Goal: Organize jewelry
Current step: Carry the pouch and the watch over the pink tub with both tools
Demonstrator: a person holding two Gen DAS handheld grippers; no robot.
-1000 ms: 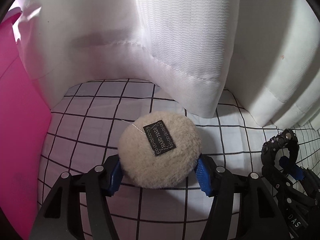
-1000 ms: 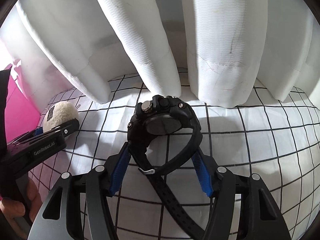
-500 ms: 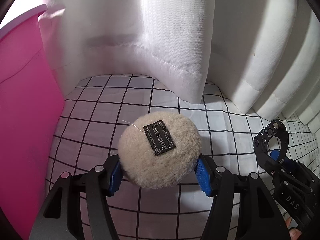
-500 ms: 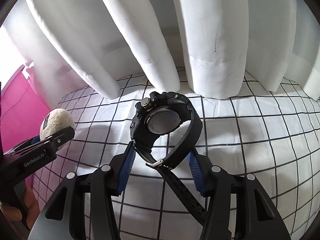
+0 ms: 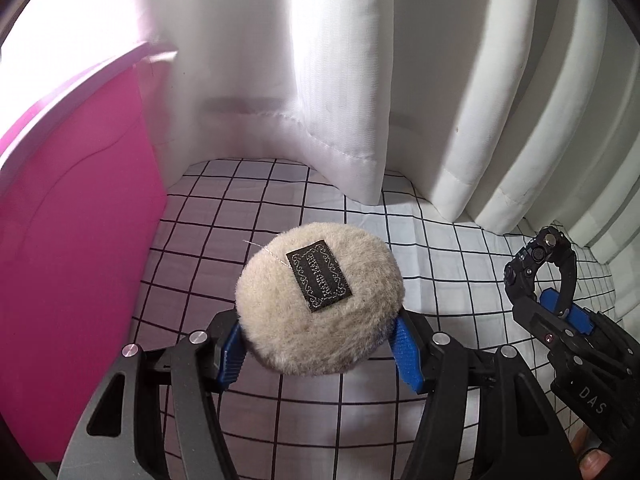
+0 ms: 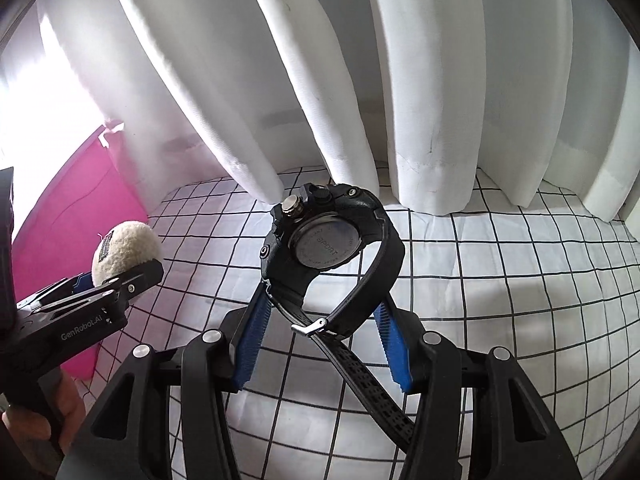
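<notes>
My right gripper (image 6: 320, 334) has the chunky black sport wristwatch with a buckled rubber strap (image 6: 326, 248) clamped between its blue ribbed pads (image 6: 250, 340); the pads press on the strap loop from both sides. The watch stands raised above the white cloth with a black grid pattern (image 6: 520, 300), case back facing me, the steel crown up top, and the strap's loose perforated tail trails down between the fingers toward the camera.

My left gripper (image 5: 316, 354) is clenched on the round beige fluffy cushion with a small black woven label (image 5: 320, 300). Its blue pads (image 5: 406, 356) sink into the fur on either side, and the cushion sits up off the gridded cloth with the label on top.

From the left wrist view I see the watch at far right, well apart from the cushion. A bright pink flat panel (image 5: 68, 240) stands upright at my left, near the cushion. White pleated curtains (image 6: 360, 80) hang down to the cloth behind everything.
</notes>
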